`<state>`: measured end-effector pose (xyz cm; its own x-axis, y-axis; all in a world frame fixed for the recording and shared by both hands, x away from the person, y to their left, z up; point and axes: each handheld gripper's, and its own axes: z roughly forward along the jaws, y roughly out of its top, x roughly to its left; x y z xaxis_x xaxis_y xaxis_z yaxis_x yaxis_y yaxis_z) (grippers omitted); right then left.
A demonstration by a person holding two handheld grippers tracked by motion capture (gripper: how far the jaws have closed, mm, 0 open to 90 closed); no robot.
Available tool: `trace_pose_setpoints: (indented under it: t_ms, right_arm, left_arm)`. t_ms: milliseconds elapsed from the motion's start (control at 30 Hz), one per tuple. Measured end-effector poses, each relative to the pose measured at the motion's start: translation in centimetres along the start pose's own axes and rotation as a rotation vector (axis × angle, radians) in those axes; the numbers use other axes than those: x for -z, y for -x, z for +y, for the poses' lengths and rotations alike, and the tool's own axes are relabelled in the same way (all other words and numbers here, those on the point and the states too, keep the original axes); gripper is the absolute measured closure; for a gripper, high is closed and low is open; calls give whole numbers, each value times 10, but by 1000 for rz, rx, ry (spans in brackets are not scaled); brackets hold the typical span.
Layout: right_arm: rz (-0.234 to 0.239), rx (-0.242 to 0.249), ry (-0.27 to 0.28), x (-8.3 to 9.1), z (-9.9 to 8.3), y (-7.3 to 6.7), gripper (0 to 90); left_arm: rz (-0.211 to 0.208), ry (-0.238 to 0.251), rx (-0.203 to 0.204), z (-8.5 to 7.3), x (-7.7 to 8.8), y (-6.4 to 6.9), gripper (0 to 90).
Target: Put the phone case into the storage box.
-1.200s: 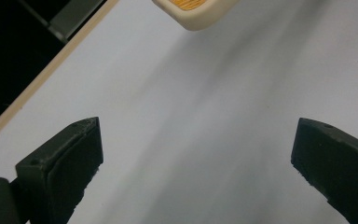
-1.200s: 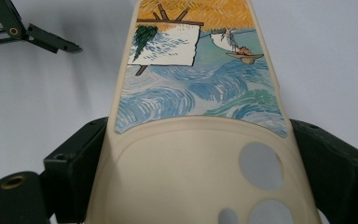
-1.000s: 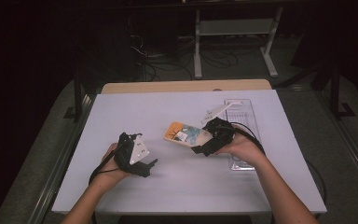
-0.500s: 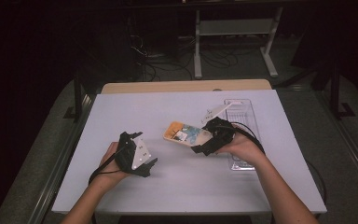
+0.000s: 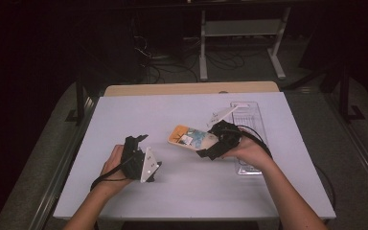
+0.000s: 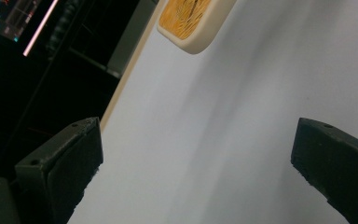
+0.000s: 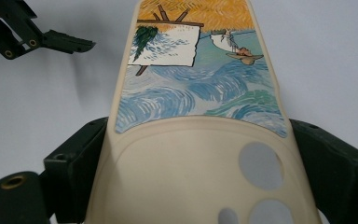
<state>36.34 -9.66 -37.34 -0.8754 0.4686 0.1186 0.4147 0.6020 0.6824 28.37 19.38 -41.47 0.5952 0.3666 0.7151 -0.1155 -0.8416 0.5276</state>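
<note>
Table point(image 5: 187, 191) white, room dark beyond.

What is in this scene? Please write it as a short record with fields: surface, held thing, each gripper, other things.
surface: white table
held thing: phone case, cream rim, painted picture, camera holes near the jaws
right gripper: shut on the phone case, jaws on its two long sides
left gripper: open, nothing between the jaws, apart from the case
other things: clear tray behind the right hand
</note>
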Motion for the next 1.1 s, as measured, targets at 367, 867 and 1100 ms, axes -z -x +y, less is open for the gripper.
trace_pose_setpoints:
  t_ms: [367,867,1100]
  right_arm:
    - [15,-29,6,0,1,-2,101]
    - [4,-1,-2,-2,0,-1,101]
    - [8,1,3,-2,1,-1,102]
  left_arm:
    - [78,6,-147,0,-2,10,18]
    - [138,5,-279,-2,-5,20,18]
    - [163,14,-294,0,-5,22,18]
